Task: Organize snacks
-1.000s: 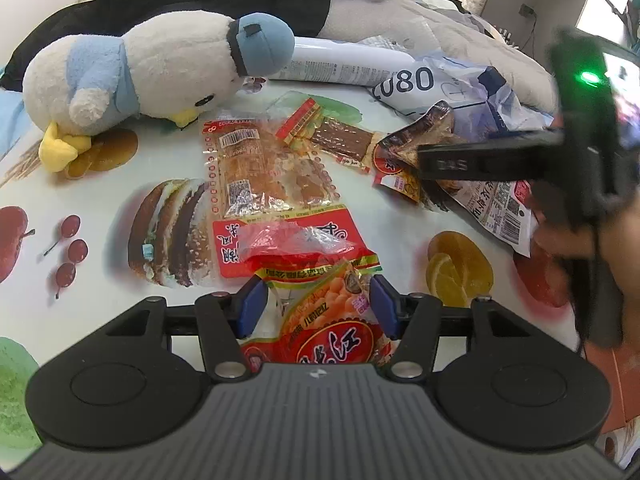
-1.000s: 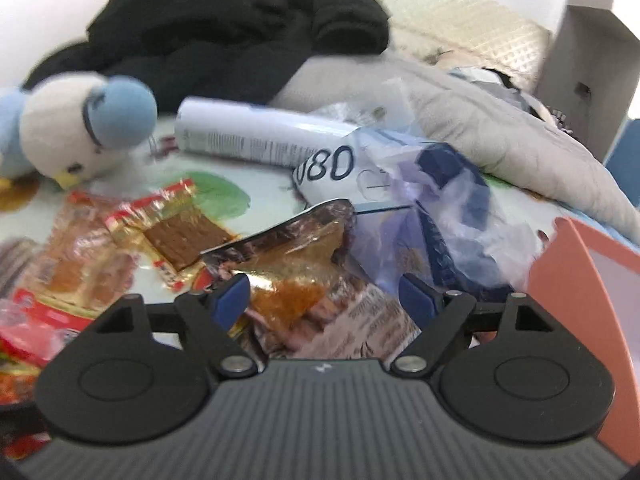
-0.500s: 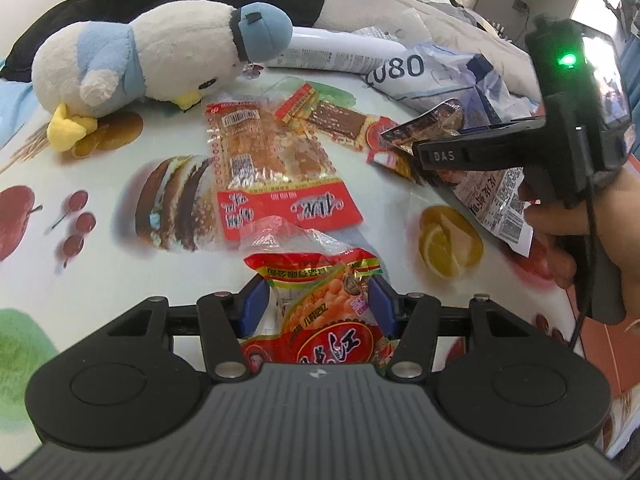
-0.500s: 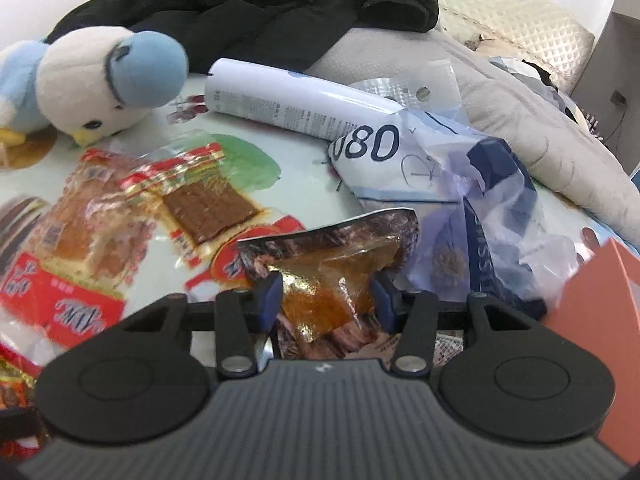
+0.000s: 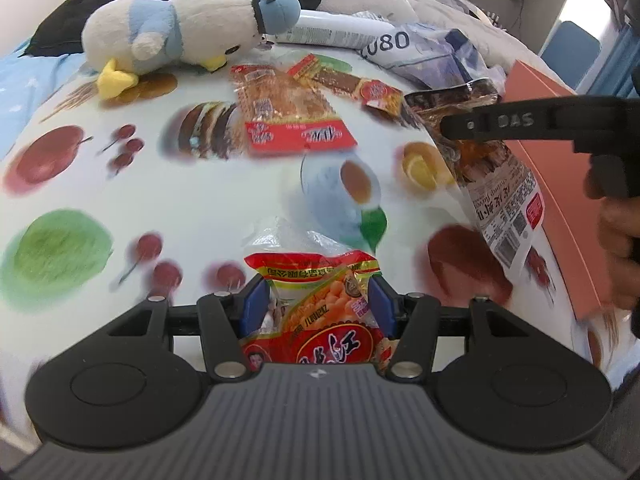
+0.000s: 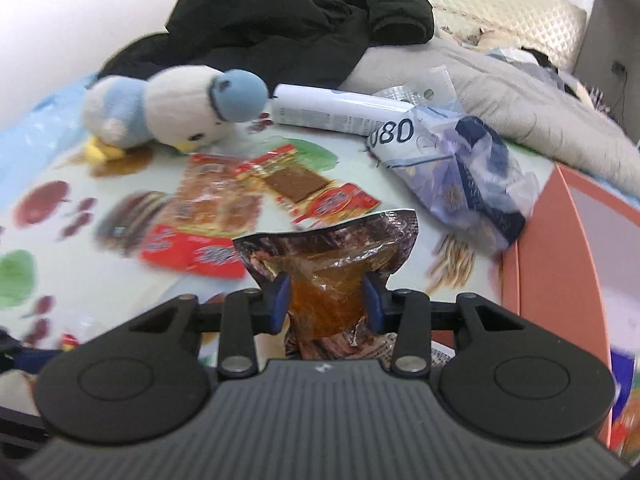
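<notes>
In my left gripper [image 5: 316, 300] I pinch a red and yellow snack bag [image 5: 320, 312], its blue pads pressed against both sides; the bag's clear top sticks out in front of the fingers, above the printed tablecloth [image 5: 120, 200]. My right gripper [image 6: 326, 300] has just been closing and now clamps a brown packet [image 6: 332, 264] of dark orange snack, the crinkled top edge fanning out above the pads. From the left camera that same packet [image 5: 492, 184] hangs tilted off the cloth, its white label end pointing down, with my hand [image 5: 620, 256] at the right edge of the view.

On the cloth beyond lie two more snacks: a large orange pack with a red end [image 5: 288, 120], and just beside it, overlapping its far corner, a slim packet with a brown bar [image 5: 344, 84]. A plush bird [image 5: 188, 28] in white and blue lies on its side near the far edge, its head close to a white tube [image 6: 332, 110]. A crumpled blue and white plastic bag [image 6: 460, 176] sits to the right of the snacks. An orange box [image 6: 560, 272] stands at the right edge of the cloth. Behind everything are a black jacket [image 6: 300, 20] and a grey blanket [image 6: 520, 108].
</notes>
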### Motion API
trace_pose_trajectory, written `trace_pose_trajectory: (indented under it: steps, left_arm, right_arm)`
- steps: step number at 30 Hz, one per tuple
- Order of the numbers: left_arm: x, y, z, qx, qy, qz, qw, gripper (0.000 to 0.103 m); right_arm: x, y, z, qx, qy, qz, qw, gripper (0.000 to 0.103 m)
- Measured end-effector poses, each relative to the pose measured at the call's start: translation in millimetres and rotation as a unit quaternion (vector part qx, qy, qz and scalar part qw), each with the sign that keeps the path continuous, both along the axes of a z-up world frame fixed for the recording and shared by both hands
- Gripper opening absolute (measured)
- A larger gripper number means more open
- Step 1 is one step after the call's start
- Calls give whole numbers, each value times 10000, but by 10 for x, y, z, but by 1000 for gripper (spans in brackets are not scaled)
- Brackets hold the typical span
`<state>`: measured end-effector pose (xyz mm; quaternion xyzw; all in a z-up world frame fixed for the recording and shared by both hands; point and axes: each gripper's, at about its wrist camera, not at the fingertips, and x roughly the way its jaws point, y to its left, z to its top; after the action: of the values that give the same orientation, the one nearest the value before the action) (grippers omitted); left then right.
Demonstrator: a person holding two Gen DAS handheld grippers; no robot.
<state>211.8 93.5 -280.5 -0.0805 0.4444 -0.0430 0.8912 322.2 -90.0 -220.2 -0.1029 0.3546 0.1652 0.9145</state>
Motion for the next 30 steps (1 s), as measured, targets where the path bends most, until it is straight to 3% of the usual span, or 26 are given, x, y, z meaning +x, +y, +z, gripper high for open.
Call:
trace_pose_trajectory:
  steps: [7, 12, 16, 18, 20, 30]
  left_arm:
    - [-469, 81, 33, -65, 74, 130, 9999, 60]
    - [-643, 102, 38, 41, 30, 155, 9999, 62]
    - [-674, 128, 49, 29, 22, 113, 9999, 77]
    - [-694, 135, 69, 111, -68, 113, 9999, 82]
    - [-719, 141, 78, 110, -109, 102, 9998, 86]
    - [-830, 78, 75, 54, -124, -70, 9999, 88]
  right_arm:
    - [-528, -127, 89, 690, 517, -144, 9962, 41]
    - [-851, -131, 3, 890, 829, -209, 9923, 41]
    - [-877, -156, -107, 1121, 1130, -213, 9870, 43]
    - [-868, -165, -119, 1200, 1219, -141, 9852, 56]
    - [-890, -192, -84, 1283, 1157, -11, 9850, 78]
    - [-983, -363, -158, 859, 1070, 400, 9897, 81]
